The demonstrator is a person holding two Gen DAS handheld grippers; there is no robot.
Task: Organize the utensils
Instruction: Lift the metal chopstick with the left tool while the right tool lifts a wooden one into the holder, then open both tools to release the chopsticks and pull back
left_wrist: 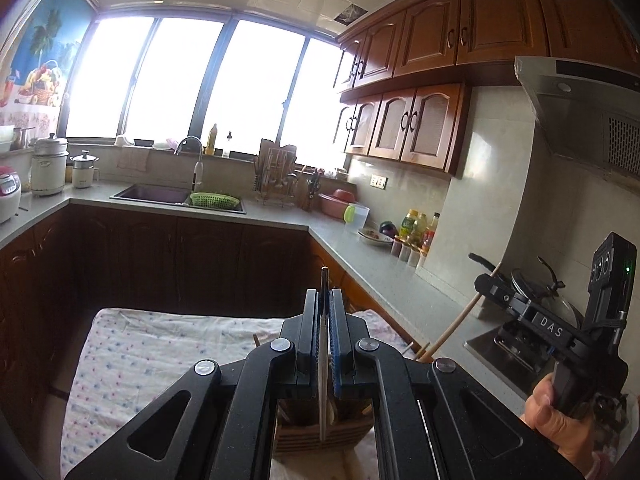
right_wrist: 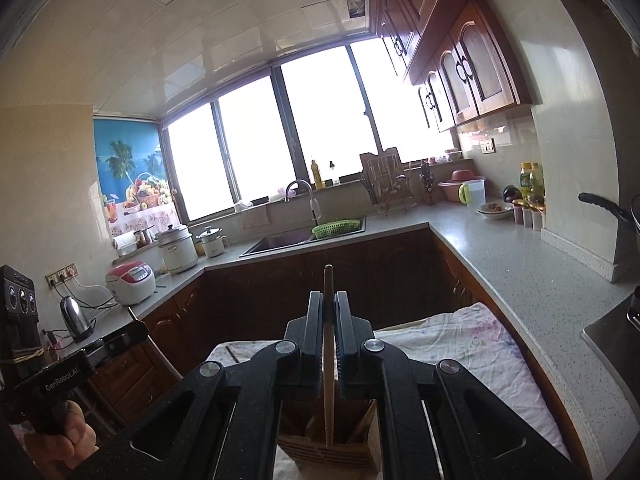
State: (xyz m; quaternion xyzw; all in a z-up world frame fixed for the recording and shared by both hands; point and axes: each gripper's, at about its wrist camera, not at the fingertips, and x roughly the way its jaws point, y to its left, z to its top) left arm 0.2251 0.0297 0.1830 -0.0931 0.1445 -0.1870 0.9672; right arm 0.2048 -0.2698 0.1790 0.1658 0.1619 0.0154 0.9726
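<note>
The left hand-held gripper [left_wrist: 325,312] is closed on a metal utensil [left_wrist: 323,344]; the right hand-held gripper [right_wrist: 329,312] is closed on a chopstick [right_wrist: 329,360]. Both items hang over the wooden holder [right_wrist: 332,452], apparently mid-insertion. Remaining utensils cannot be determined.

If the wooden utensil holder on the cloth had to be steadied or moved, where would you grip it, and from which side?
Grip the wooden holder by a side wall near its open rim, coming straight down from above. It stands upright with the opening upward, so the walls suit a pinch. Both grippers are busy: the right gripper holds a wooden stick, the left gripper a thin metal utensil, so one must release first.
</note>
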